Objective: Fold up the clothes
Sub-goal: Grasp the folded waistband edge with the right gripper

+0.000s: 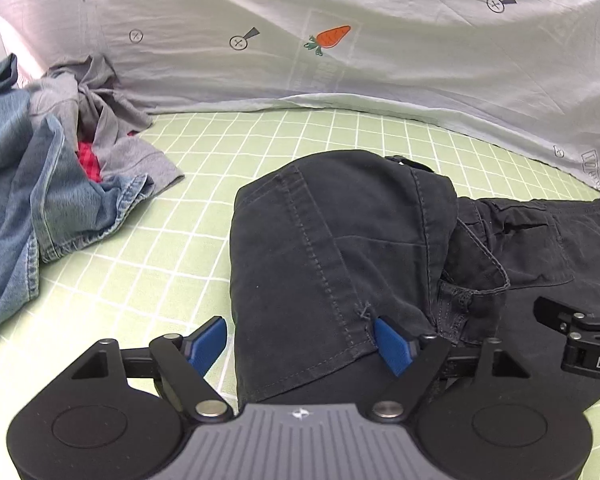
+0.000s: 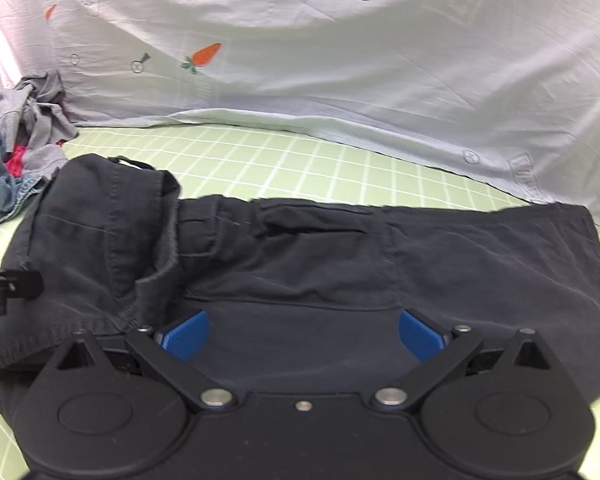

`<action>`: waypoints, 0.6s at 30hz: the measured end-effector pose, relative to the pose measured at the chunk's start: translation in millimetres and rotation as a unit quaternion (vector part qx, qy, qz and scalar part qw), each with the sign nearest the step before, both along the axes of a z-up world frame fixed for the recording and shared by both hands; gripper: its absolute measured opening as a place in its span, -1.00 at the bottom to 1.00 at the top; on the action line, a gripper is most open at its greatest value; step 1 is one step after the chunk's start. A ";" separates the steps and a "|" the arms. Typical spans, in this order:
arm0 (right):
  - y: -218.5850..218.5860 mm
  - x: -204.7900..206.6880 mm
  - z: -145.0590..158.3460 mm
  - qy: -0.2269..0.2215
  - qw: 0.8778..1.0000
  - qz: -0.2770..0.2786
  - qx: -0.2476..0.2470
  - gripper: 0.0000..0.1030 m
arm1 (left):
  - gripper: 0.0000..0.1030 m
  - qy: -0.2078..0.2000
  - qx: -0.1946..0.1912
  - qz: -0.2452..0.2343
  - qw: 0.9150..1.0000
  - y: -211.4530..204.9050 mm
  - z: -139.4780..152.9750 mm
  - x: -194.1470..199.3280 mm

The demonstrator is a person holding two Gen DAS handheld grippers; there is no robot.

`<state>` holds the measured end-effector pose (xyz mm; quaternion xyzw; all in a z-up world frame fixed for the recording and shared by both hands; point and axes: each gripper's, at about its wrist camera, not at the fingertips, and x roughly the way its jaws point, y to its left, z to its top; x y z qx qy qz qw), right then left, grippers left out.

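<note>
Left gripper (image 1: 302,344) spread wide around a raised fold of dark trousers (image 1: 340,248). Right gripper (image 2: 302,336) also wide open, low over the trousers, lying partly folded on a green checked mat (image 2: 300,160).

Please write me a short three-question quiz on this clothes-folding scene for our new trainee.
1. True or false: both the left gripper and the right gripper are open.
2. Which garment lies under both grippers? A) dark trousers B) denim garment C) grey shirt
3. Fill in: the unfolded pile sits on the green checked mat to the ____ of the trousers.

Key: 1 true; 2 A; 3 left.
</note>
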<state>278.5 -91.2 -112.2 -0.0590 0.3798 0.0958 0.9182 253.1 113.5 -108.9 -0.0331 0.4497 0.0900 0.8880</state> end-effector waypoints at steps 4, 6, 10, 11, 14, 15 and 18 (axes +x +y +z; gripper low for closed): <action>34.6 7.8 7.2 -0.003 0.999 0.033 0.015 0.97 | 0.68 0.001 -0.016 0.000 1.000 5.8 -6.2 2.1; 48.1 12.2 6.4 0.004 0.999 0.047 0.020 0.90 | 0.68 0.002 -0.023 0.000 1.000 8.7 -9.3 3.1; 62.7 25.3 -2.5 0.043 0.997 0.053 0.028 0.56 | 0.73 0.003 -0.039 0.000 0.999 14.5 -15.4 5.2; 64.0 28.3 -5.7 0.055 0.996 0.053 0.035 0.52 | 0.74 0.004 -0.043 0.000 0.999 15.9 -17.0 5.7; 69.4 32.1 -16.4 0.094 0.991 0.071 0.059 0.13 | 0.75 0.002 -0.047 -0.001 0.999 16.6 -17.9 6.5; 72.2 30.8 -19.2 0.098 0.990 0.080 0.059 -0.11 | 0.75 0.001 -0.045 -0.001 0.999 14.7 -16.1 6.3; 80.2 21.5 -22.7 0.083 0.990 0.104 0.038 -0.74 | 0.75 -0.005 -0.037 -0.001 0.999 9.2 -10.8 5.8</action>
